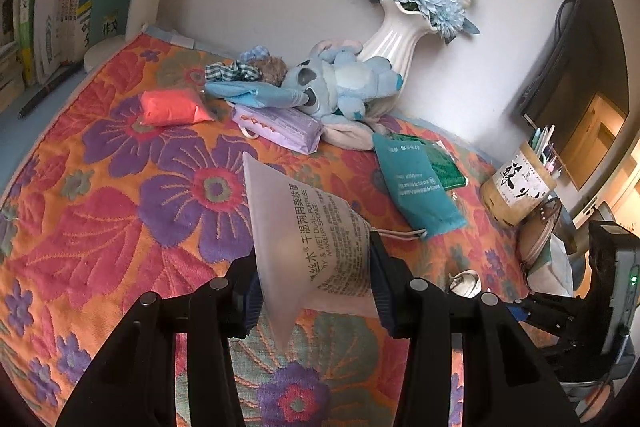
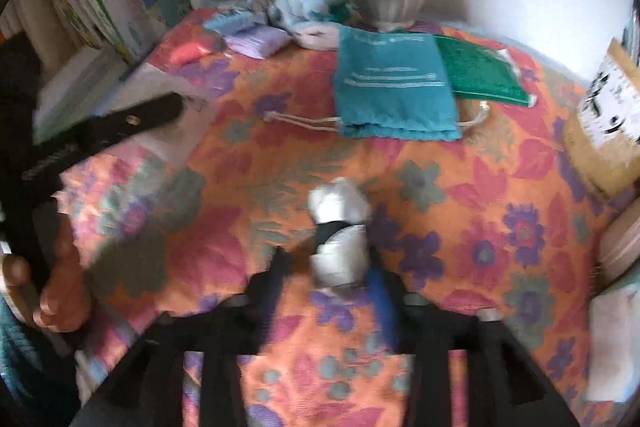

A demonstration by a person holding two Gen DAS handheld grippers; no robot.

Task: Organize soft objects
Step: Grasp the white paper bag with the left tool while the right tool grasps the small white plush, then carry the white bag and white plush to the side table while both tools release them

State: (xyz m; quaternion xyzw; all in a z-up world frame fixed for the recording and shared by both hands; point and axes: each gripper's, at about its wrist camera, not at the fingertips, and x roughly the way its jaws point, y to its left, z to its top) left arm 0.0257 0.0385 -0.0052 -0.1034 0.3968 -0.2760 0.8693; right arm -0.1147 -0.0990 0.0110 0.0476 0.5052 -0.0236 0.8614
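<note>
Your left gripper [image 1: 316, 267] is clamped on the sponge bag [image 1: 308, 235]; carry it to the pile [image 1: 304, 87] at the surface's far edge. Your right gripper [image 2: 332, 267] has its jaws around the small toy [image 2: 338, 231]; too blurry to tell if they squeeze it.

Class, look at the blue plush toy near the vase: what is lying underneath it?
The blue plush toy rests on a purple packet, a light blue cloth and a pale fabric item. Anything further beneath stays hidden by the toy's body.
</note>
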